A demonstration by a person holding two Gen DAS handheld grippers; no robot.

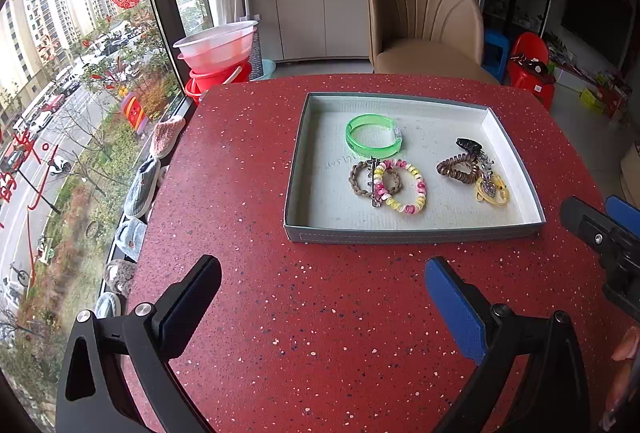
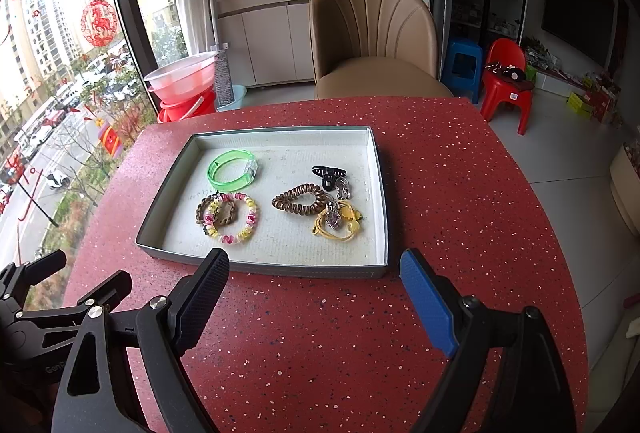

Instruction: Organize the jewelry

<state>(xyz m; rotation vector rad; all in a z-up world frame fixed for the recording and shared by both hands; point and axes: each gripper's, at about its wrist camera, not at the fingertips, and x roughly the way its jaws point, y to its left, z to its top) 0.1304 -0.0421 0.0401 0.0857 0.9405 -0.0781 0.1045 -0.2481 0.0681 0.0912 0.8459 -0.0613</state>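
Note:
A shallow grey tray [image 1: 412, 231] [image 2: 260, 267] sits on the red speckled table. In it lie a green bangle [image 1: 374, 141] [image 2: 232, 170], a pink-yellow bead bracelet [image 1: 404, 191] [image 2: 232, 219] over a brown braided one [image 1: 360, 179], a brown coil hair tie [image 1: 458, 169] [image 2: 300, 204], a black claw clip [image 1: 469, 144] [image 2: 329, 175] and a yellow hair tie with charms [image 1: 492, 191] [image 2: 338, 223]. My left gripper [image 1: 324, 273] is open and empty, in front of the tray. My right gripper [image 2: 316, 269] is open and empty at the tray's near edge.
A tan chair [image 1: 424, 21] [image 2: 372, 45] stands behind the table. Stacked basins and a red bucket [image 1: 218, 57] [image 2: 184, 85] stand by the window at left. A red child's chair [image 2: 506, 81] and blue stool [image 2: 462, 63] stand at right.

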